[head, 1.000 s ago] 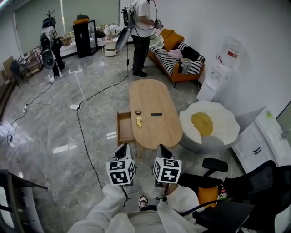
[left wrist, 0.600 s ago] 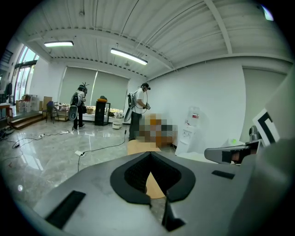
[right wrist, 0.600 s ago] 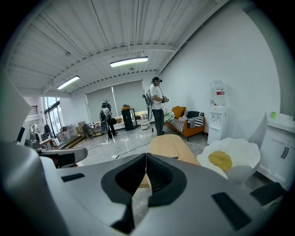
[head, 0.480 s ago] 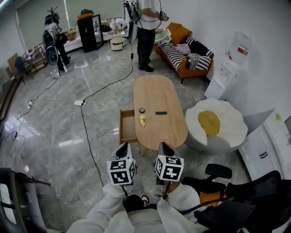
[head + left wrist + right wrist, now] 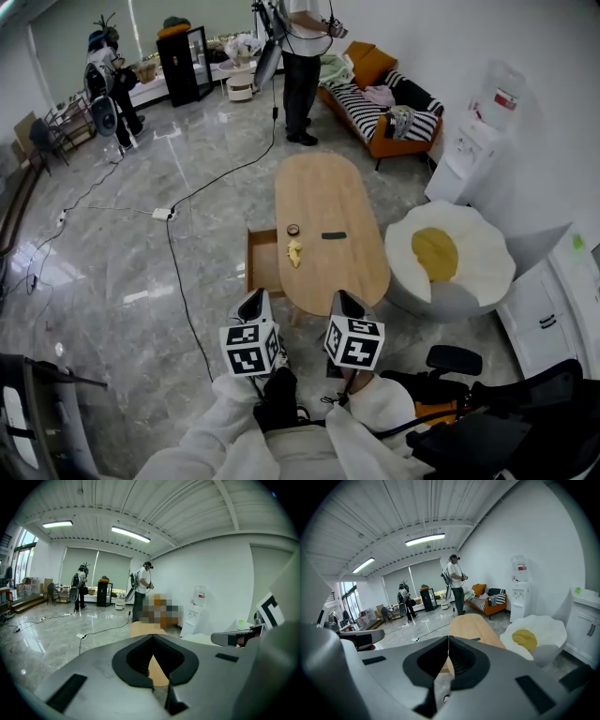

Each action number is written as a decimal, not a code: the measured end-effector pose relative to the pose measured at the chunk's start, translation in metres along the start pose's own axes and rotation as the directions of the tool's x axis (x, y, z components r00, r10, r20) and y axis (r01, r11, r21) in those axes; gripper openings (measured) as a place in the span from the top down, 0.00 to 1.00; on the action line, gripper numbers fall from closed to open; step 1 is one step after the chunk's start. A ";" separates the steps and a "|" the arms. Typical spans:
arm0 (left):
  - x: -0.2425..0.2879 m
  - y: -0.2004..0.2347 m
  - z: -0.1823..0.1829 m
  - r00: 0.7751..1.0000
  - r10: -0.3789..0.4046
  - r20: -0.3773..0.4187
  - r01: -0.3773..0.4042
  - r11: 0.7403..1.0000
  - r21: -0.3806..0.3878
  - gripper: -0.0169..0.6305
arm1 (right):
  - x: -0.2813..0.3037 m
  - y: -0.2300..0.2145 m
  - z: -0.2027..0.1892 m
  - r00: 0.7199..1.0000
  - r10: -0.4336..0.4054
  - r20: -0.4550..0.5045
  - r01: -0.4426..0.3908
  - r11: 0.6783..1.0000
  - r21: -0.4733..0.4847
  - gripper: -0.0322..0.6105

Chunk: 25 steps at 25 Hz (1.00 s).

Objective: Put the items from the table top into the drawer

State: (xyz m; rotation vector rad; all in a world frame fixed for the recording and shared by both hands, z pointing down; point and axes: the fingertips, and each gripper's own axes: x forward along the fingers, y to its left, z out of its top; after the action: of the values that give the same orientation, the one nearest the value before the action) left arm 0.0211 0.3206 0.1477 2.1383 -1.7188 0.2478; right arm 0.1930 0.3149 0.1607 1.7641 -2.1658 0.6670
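Grey-black, my left gripper (image 5: 251,302) is clenched on nothing, its two jaws meeting at the tips. My right gripper (image 5: 344,302) is clenched the same way and is just as empty. Each carries one marker cube (image 5: 249,349), two in all, and both grippers hang side by side above the floor, just short of the near end of the wooden tabletop (image 5: 323,192), touching none of it.

One drawer (image 5: 262,264) stands pulled out from under the tabletop's left long edge, and I can make out nothing inside it.

Three items lie on the tabletop, all about halfway along it:
- One yellow item (image 5: 294,251) sits right at the left edge, beside the open drawer.
- One small round dark item (image 5: 293,230) sits just beyond it, also near that edge.
- One flat black item (image 5: 334,235) lies toward the middle, apart from the other two.

Off the right edge sits one white egg-shaped cushion (image 5: 448,258) with a yellow centre. Beyond the far end are one orange sofa (image 5: 384,117) and two standing people (image 5: 302,66).
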 end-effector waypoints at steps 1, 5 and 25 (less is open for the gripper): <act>0.005 0.002 0.003 1.000 -0.002 0.004 0.002 1.000 0.002 0.97 | 0.005 0.000 0.003 1.000 -0.003 0.003 0.003 1.000 0.001 0.85; 0.033 0.014 0.020 0.999 -0.007 0.031 0.007 1.000 0.000 0.97 | 0.031 0.003 0.019 1.000 -0.003 0.022 0.003 1.000 -0.013 0.85; 0.182 0.071 0.093 0.998 -0.068 0.009 0.068 0.997 0.027 0.97 | 0.182 0.006 0.090 0.998 -0.059 -0.034 0.059 0.998 -0.012 0.85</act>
State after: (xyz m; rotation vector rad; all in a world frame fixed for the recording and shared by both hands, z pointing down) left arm -0.0144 0.1068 0.1435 2.2158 -1.6538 0.2431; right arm 0.1534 0.1162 0.1701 1.7905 -2.0821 0.6656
